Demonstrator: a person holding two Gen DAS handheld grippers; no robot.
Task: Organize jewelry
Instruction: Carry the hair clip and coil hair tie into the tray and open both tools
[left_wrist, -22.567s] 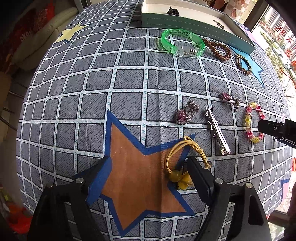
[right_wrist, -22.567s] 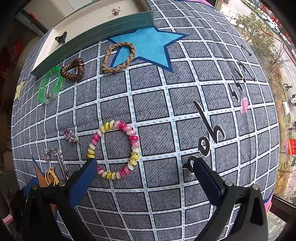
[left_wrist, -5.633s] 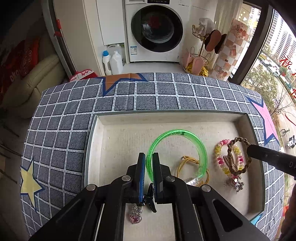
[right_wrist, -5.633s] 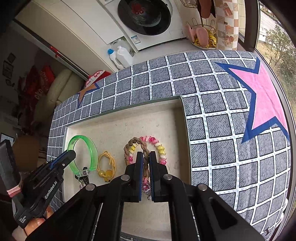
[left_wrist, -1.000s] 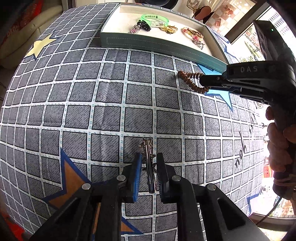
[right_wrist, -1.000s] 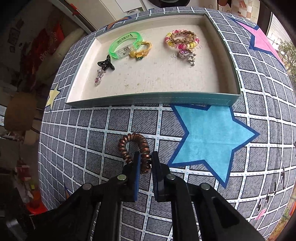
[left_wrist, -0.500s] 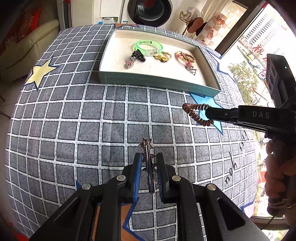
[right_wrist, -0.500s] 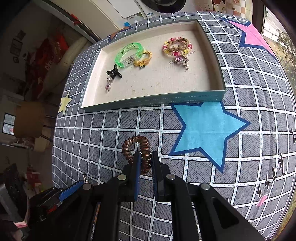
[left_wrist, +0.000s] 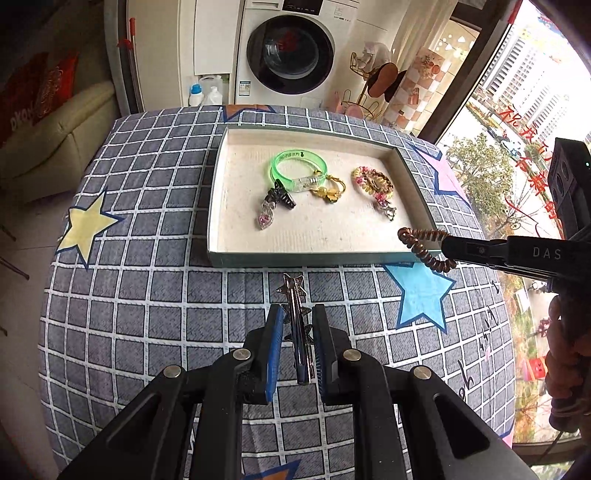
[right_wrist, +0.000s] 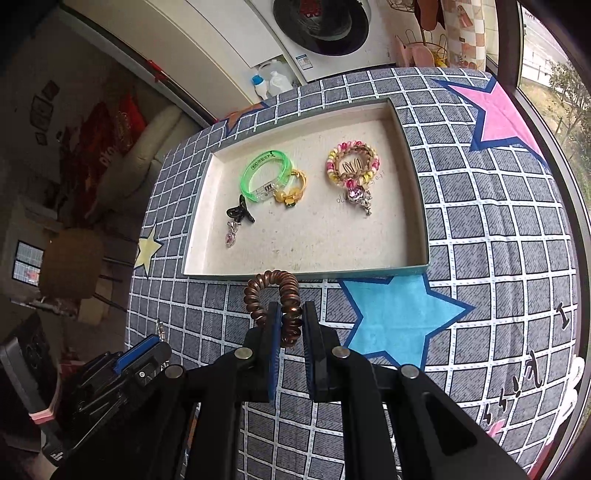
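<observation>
Fingers of left gripper (left_wrist: 298, 338) are clamped on a metal hair clip (left_wrist: 295, 314), its star end poking out past the tips; right gripper (right_wrist: 289, 334) is pinched on a brown coil tie (right_wrist: 275, 295), loop hanging free ahead of the pads. Both sit above the checked cloth (left_wrist: 147, 295), just near side of the tray (left_wrist: 218, 206). Tray already holds a green bangle (left_wrist: 295, 168), yellow tie (left_wrist: 328, 188), black clip (left_wrist: 280, 197) w/ a pink charm, and a bead/braid bracelet pile (left_wrist: 371, 181) at right.

Step in hand, by my read: carry both to tray and drop. To do it well: clear the near wall before lowering; aim clip at bare floor near-left of centre, coil at bare near-right, so nothing lands on the piles. Keep clip level so it doesn't slip lengthwise. Let go low, as coil may bounce. Mind the 2 grippers don't cross.

Writing: "DAS" on right gripper's side in left view; bangle has dark print, too small to read; red characters on window, unclear.
</observation>
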